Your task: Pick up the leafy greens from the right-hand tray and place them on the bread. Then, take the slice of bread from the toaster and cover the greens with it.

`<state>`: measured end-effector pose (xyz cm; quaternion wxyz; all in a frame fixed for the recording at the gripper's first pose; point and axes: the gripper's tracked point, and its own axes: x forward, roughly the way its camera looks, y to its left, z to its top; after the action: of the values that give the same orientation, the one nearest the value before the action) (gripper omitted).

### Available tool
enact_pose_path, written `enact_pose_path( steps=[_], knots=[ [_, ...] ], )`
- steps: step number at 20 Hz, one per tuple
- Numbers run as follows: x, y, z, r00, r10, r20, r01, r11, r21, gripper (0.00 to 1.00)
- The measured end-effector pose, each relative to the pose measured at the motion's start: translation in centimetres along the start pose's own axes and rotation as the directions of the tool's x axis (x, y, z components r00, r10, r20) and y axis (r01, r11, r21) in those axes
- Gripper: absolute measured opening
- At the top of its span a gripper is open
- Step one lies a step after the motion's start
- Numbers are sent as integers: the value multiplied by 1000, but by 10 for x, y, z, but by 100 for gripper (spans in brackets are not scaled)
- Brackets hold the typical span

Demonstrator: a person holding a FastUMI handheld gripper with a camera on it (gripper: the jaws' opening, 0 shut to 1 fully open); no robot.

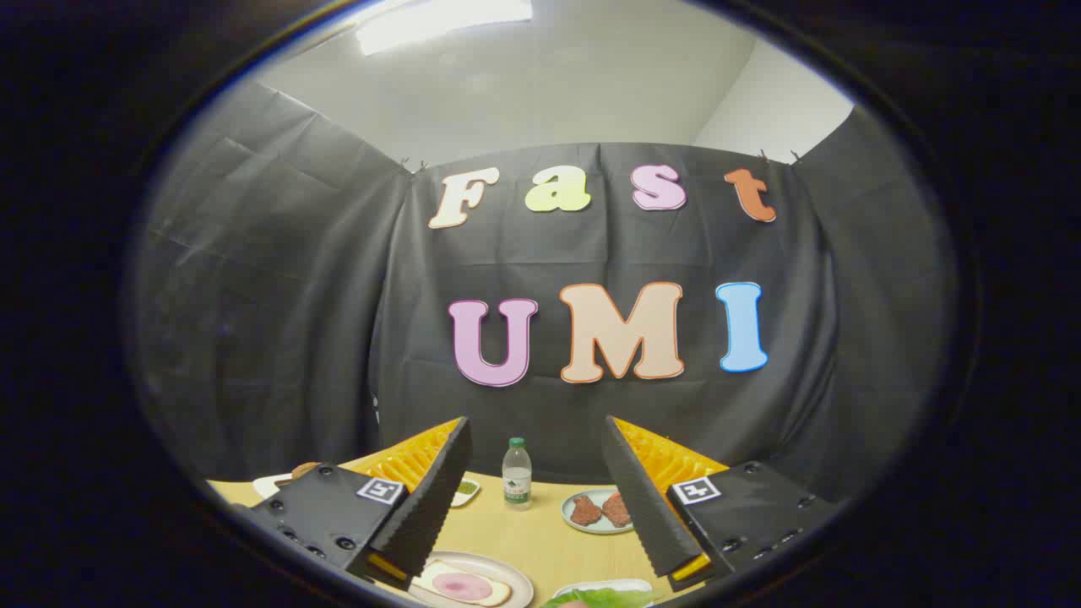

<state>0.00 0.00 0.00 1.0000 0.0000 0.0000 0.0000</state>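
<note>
No readable text on anything I can see. Each side of my tongs (pixel 536 473), held apart with nothing between, carries a square black-and-white marker tag (pixel 379 490), a pattern, not words. The water bottle (pixel 516 475) on the desk has a label, too small to read.

Noted on pale wooden table (pixel 540 540): clear plastic green-capped bottle (pixel 517 475), grey plate (pixel 577 525) bearing two brown meat pieces (pixel 600 510).
</note>
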Motion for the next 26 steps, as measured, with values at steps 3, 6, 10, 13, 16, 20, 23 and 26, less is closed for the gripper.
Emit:
enact_pose_path(
  steps=[3,6,10,13,16,20,23,26],
  knots=[
    [1,-1,2,1000,5,5,-5,1000,-2,99],
    [3,-3,2,1000,5,4,-5,1000,-18,99],
    [6,-5,-1,1000,2,-5,-2,1000,-18,99],
    [8,-7,1,1000,-2,-1,2,1000,-16,99],
    [10,-11,1,1000,-3,1,3,1000,-22,99],
    [11,-14,-2,1000,-6,-5,5,1000,-22,99],
    [13,-16,-4,1000,6,-11,-6,1000,-28,99],
    [14,-22,-9,999,24,-28,-26,998,-62,99]
  ],
)
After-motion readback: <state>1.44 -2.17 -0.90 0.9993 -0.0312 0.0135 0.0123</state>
